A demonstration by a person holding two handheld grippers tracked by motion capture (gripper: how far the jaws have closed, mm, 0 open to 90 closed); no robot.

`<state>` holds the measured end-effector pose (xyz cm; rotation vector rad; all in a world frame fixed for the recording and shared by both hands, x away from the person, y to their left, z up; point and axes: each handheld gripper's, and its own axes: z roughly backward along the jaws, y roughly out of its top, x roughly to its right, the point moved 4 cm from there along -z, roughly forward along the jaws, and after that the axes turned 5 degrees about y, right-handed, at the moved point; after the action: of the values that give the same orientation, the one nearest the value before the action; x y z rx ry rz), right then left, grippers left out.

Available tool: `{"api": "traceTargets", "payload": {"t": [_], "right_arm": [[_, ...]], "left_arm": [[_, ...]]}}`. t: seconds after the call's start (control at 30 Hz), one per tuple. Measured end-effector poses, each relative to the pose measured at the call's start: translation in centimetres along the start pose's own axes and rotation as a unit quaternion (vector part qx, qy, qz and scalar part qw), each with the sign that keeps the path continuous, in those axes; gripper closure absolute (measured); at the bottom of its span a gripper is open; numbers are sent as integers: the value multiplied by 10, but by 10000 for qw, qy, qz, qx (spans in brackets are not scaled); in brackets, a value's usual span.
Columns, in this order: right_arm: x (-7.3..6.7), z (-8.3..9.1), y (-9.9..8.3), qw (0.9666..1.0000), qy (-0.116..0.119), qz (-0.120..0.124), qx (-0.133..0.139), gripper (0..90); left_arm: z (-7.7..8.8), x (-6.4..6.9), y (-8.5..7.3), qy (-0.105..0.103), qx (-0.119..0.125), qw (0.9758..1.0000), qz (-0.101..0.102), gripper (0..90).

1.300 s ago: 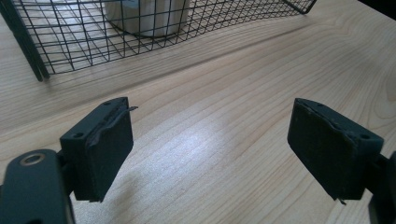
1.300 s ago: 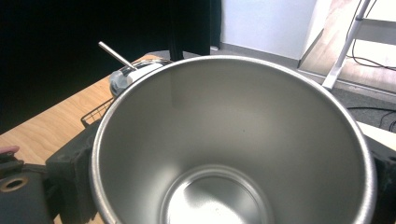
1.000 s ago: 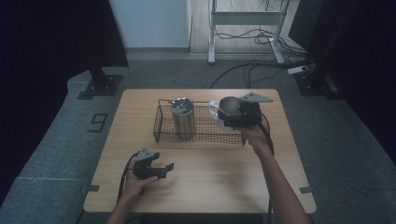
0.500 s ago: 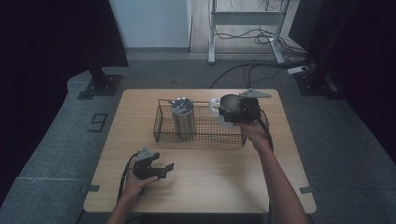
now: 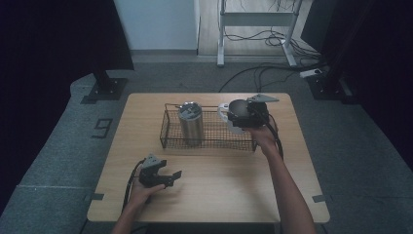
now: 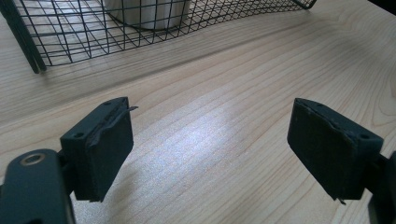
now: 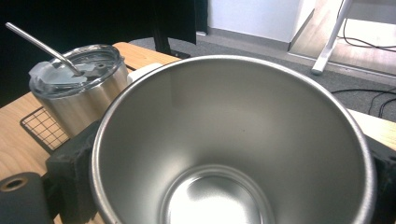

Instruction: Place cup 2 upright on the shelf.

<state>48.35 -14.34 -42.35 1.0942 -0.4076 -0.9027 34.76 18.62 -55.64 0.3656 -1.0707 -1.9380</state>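
Pale wood makes up the table [image 5: 219, 195], the largest thing in the high view, with dark carpet around it. On its far half a black wire basket [image 5: 214, 141] lies lengthwise, its long side towards the person.

Inside the left part of the basket a steel tumbler [image 5: 190, 123] stands upright. It carries a clear lid [image 7: 77, 65], and a metal straw [image 7: 39, 44] slants up out of the lid.

At the right end of the basket is the steel cup [image 7: 233, 140]. The right gripper [image 5: 233, 117] holds it there, level with the basket's rim. I cannot tell whether its base touches the wire floor. In the right gripper view the cup's open mouth faces the camera, its inside bare and shiny. One black jaw presses on each side of its wall, so the claw is pinching the cup. The tumbler stands just beside it, to the left in that view, the two apart.

On the near left of the table, well apart from the basket, the left gripper [image 5: 173, 179] rests low over the wood in the person's hand. Its jaws are spread wide, with bare tabletop between the pads. In its own view the basket's near edge and the tumbler's base lie ahead.
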Motion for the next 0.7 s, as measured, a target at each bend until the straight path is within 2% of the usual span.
{"api": "traceTargets", "payload": {"t": [0.7], "right_arm": [[13,-20,-21,9995,-99,-117,-276,61]], "left_arm": [[-1,0,-1,-15,-22,10000,-23,147]]}}
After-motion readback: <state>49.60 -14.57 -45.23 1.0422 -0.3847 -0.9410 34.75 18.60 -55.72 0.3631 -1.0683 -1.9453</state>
